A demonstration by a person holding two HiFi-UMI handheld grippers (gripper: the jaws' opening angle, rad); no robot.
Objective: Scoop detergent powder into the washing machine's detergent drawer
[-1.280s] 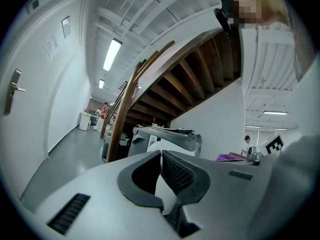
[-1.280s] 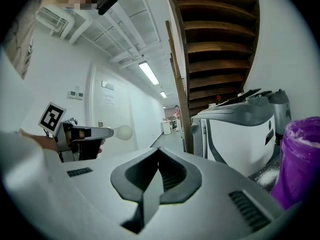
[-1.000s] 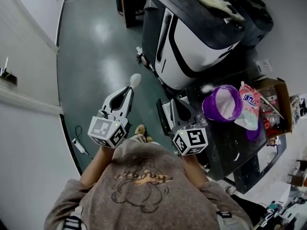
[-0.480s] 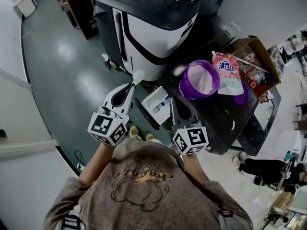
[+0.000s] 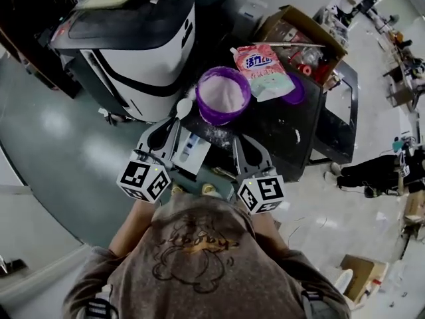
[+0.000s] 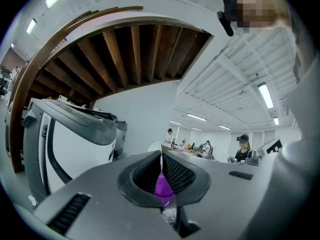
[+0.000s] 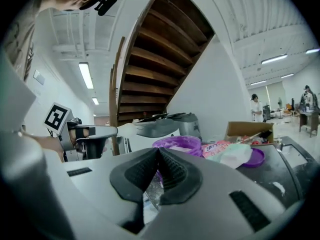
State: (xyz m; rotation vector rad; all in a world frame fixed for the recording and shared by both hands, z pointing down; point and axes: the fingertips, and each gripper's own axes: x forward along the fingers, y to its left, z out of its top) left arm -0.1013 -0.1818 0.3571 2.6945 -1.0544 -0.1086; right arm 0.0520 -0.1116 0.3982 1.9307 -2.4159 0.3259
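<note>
glossy purple plastic tub point(image 5: 224, 95), white plastic scoop point(image 5: 184, 107), shiny film pouch point(image 5: 264, 68), cardboard box point(image 5: 292, 20), polished floor point(image 5: 60, 148), dark matt table point(image 5: 279, 121) dusted with powder point(image 5: 297, 136), wooden stair point(image 7: 150, 49).

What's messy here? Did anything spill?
Yes, a little. White powder is smeared on the black table, right of the purple tub, with fainter specks nearer the tub. The tub stands upright, its lid off beside the bag. The left gripper holds a spoon by the tub.
</note>
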